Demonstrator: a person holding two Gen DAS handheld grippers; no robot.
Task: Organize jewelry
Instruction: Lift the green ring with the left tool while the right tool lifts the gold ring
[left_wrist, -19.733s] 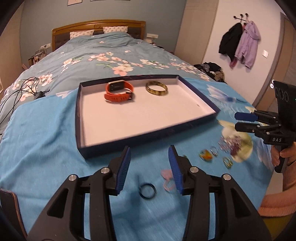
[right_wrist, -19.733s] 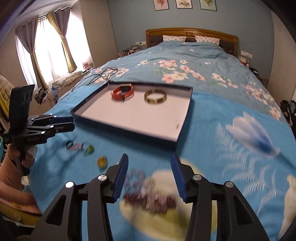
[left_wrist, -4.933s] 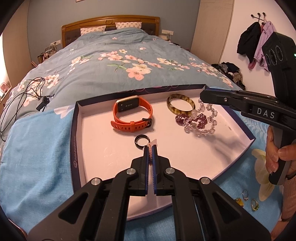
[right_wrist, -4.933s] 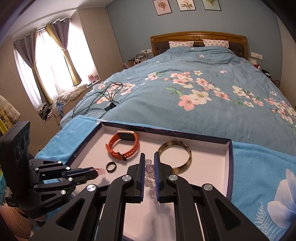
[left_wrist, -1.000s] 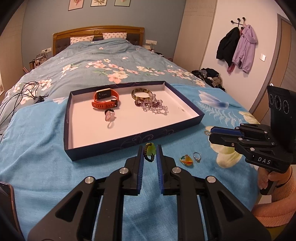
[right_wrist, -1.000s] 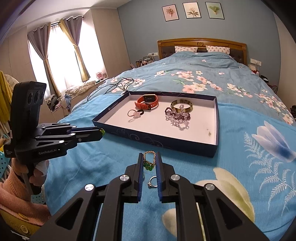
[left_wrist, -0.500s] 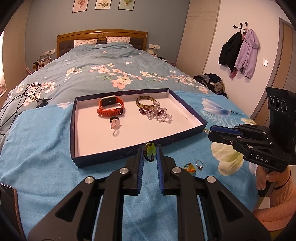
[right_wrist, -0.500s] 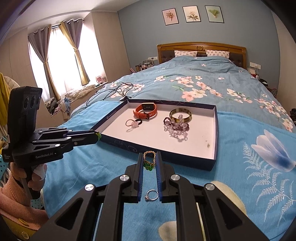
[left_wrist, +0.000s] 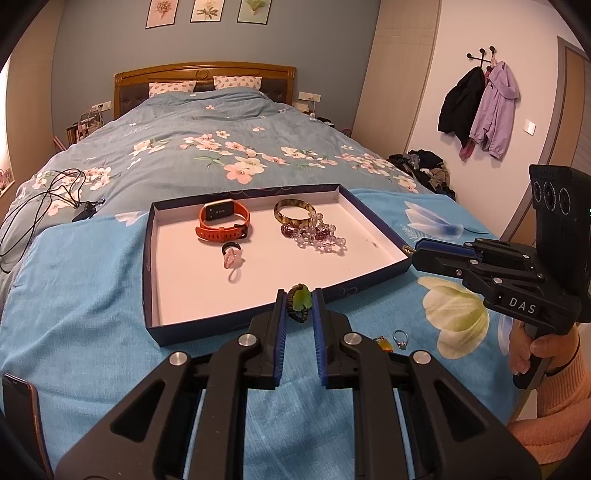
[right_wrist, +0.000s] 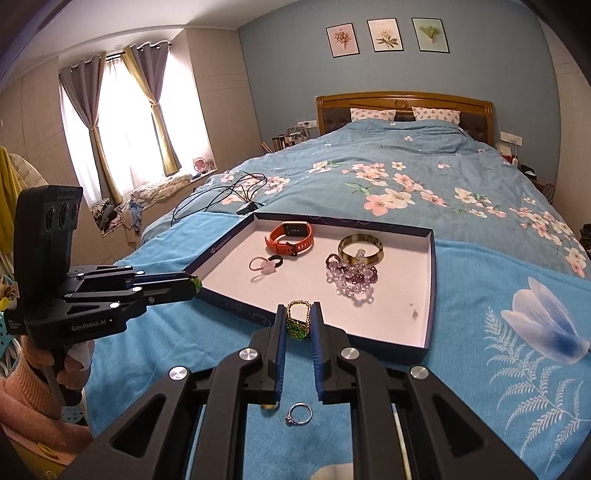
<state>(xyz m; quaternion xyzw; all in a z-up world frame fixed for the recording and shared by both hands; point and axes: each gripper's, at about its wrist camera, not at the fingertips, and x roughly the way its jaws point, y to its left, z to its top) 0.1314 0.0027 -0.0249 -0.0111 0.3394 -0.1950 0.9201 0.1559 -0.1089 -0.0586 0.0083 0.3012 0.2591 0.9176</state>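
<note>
My left gripper (left_wrist: 299, 299) is shut on a green-stone ring with a dark braided band (left_wrist: 300, 303), held just above the near wall of the dark blue tray (left_wrist: 149, 266). The right gripper (right_wrist: 298, 314) is shut on a gold ring with a green stone (right_wrist: 297, 325), in front of the tray's near wall (right_wrist: 373, 345). On the tray's white floor lie an orange watch (left_wrist: 221, 221), a brown bangle (left_wrist: 293, 213), a beaded bracelet (left_wrist: 314, 235) and a pink ring beside a black ring (left_wrist: 232, 255). A silver ring (right_wrist: 300, 412) and a yellow ring (left_wrist: 384, 343) lie on the blue blanket.
The tray rests on a blue blanket (left_wrist: 81, 295) over a floral bed. Black cables (left_wrist: 48, 192) lie at the far left. A phone (left_wrist: 18, 417) sits at the blanket's near left edge. A person's hand in a pink sleeve (left_wrist: 554, 391) holds the right gripper.
Both grippers have edged a little toward the tray, each still holding its ring; the tray looks larger and nearer in both views.
</note>
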